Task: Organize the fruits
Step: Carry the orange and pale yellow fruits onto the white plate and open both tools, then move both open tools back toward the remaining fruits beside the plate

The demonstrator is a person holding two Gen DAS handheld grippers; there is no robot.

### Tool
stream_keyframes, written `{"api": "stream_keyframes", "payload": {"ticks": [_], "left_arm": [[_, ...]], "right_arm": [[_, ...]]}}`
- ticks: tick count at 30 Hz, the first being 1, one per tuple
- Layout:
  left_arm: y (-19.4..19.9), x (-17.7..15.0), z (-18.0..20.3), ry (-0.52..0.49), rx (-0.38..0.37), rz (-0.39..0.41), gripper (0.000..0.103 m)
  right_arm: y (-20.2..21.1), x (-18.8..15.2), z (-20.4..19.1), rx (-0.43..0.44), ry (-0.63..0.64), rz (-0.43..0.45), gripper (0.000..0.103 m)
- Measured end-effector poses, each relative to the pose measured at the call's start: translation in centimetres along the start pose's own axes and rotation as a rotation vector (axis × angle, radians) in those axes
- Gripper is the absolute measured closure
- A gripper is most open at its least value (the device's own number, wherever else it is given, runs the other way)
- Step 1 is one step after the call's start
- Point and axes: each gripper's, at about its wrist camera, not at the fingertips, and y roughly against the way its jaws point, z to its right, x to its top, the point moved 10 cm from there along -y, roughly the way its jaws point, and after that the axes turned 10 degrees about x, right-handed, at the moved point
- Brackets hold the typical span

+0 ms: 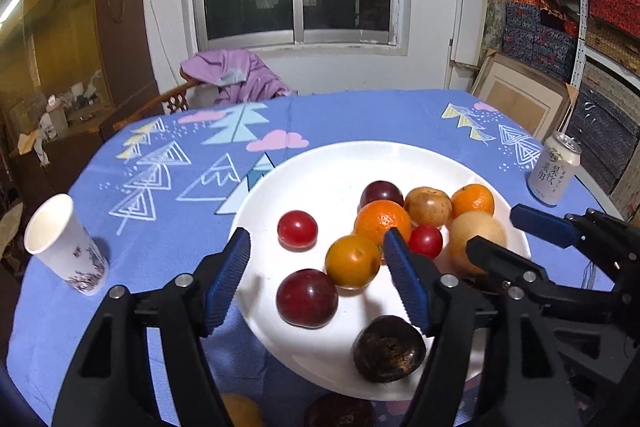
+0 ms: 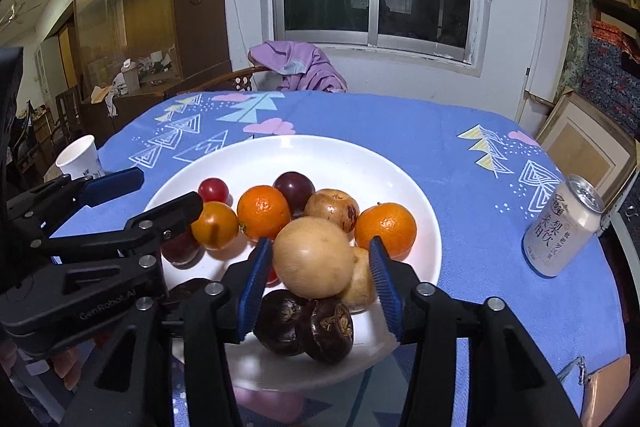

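Right now your left tongs (image 1: 318,279) are spread wide over the near part of the white plate (image 1: 320,167), gripping nothing; in the left wrist view a small orange fruit (image 1: 353,261) and a dark red plum (image 1: 307,298) sit in the gap between the blue pads, with a dark brown fruit (image 1: 389,348) lower right by the plate's rim. Your right tongs (image 2: 318,281) are also open, their pads on either side of a pale tan pear (image 2: 314,257) at the centre of the right wrist view; whether the pads touch it cannot be told. Below the pear lie two dark brown fruits (image 2: 306,329). Behind it on the plate (image 2: 400,171) are two oranges (image 2: 264,212), a brownish fruit (image 2: 332,207), a dark plum (image 2: 293,187) and a red tomato (image 2: 213,189). Further out on the blue-clothed tabletop (image 2: 460,147), a drink can (image 2: 562,227) stands at right and a paper cup (image 2: 79,157) at left.
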Motion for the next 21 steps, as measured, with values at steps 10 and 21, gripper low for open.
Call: {"api": "stream_keyframes", "payload": {"ticks": [10, 21], "left_arm": [[7.2, -0.4, -1.0, -0.038, 0.051, 0.114, 0.024], [13.8, -5.3, -2.3, -0.017, 0.049, 0.121, 0.015]], "right_arm": [[5.7, 0.0, -0.7, 0.038, -0.043, 0.091, 0.047], [10.8, -4.3, -3.3, 0.104, -0.074, 0.122, 0.044]]}}
